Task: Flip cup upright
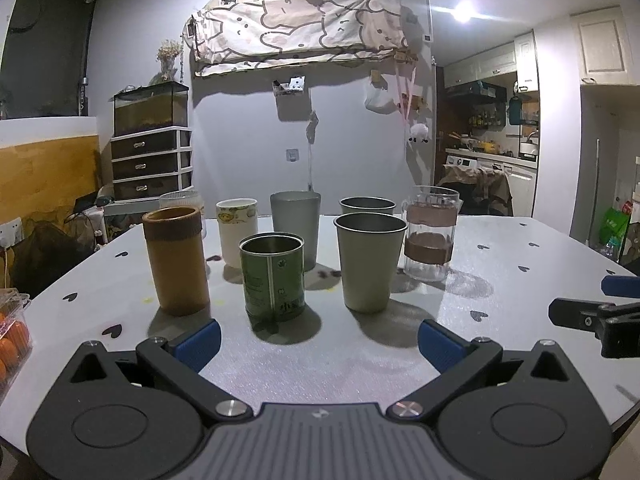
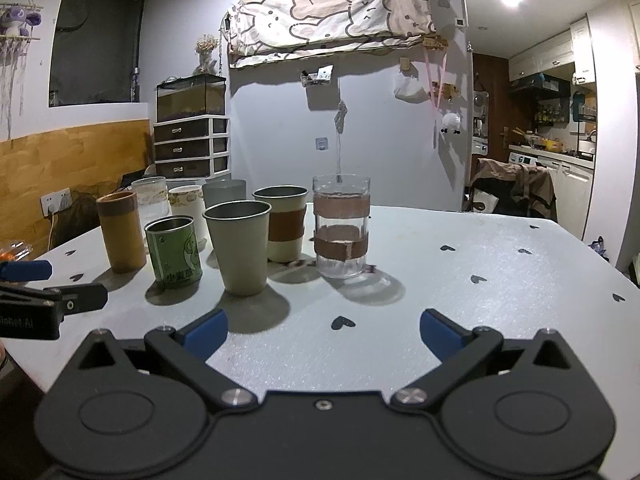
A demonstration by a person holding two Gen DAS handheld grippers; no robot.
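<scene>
left claw [image 2: 52,276] body reads "robot.ai" (first letters blurred); green tin's [image 2: 174,252] print unreadable.

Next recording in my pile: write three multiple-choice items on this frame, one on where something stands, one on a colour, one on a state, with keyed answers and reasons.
1. In the left wrist view, what stands directly left of the green tin?
A. brown cylinder cup
B. clear glass with brown bands
C. steel tumbler

2. What colour are the gripper finger pads?
A. red
B. blue
C. white

3. How do the cups stand?
A. all lying down
B. all inverted
C. every visible mouth faces up

Answers:
1 A: the brown cylinder cup stands left of the green tin.
2 B: the left gripper and right gripper have blue pads.
3 C: open rims show, as on the steel tumbler.
</scene>
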